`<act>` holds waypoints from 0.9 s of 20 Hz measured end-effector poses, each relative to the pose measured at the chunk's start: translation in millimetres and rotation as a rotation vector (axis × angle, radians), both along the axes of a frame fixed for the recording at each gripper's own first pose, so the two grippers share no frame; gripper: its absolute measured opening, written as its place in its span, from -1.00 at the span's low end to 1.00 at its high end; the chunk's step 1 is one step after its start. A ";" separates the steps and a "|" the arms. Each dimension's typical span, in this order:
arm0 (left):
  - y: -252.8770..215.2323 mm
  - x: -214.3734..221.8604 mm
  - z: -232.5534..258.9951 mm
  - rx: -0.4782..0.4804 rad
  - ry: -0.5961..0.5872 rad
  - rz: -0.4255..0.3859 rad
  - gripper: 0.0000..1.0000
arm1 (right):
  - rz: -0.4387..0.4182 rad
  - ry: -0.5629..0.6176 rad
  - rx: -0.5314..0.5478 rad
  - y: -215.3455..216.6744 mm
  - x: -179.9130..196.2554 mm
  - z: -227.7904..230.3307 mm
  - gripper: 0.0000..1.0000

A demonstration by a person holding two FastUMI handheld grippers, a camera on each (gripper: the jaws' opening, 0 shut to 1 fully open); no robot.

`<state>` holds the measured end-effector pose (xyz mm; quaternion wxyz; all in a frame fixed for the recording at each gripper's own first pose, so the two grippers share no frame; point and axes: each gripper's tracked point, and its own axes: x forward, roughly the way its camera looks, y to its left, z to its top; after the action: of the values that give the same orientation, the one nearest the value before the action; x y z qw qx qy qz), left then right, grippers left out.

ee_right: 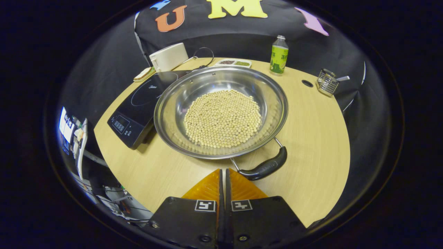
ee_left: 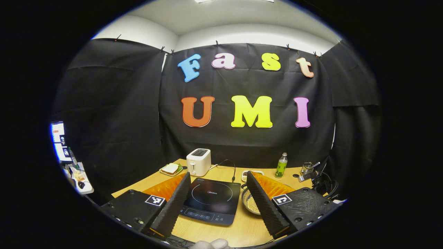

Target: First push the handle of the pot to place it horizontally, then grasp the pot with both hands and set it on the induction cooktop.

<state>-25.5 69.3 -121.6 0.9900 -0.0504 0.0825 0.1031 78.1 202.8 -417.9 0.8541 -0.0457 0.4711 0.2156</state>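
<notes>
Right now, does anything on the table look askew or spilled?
Nothing is spilled. The round steel pot of pale beans sits beside the black induction cooktop, and its black handle lies slanted, not level, near the right gripper, jaws shut.

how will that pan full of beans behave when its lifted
The pan looks like thin polished steel, so probably stiff but slick against the tool fingers. The beans lie loose and heaped, so they would likely slide to one side and shift the weight if it tilts. The black handle should give a surer hold.
</notes>
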 end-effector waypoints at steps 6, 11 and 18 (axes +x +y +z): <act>-9.5 7.2 -2.2 0.007 0.007 0.001 0.93 | 0.007 0.002 -0.005 -17.0 11.9 0.6 -0.93; -18.2 14.9 -6.4 -0.003 0.017 0.010 0.93 | 0.019 0.002 -0.005 -28.6 21.7 2.5 -0.93; -29.4 22.4 -10.5 -0.008 0.026 0.033 0.94 | 0.032 -0.001 -0.005 -48.2 38.8 4.0 -0.93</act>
<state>-3.1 40.0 -132.1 0.9868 -0.0541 0.0950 0.1197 117.0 154.5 -413.8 0.8506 -0.0557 0.4704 0.2282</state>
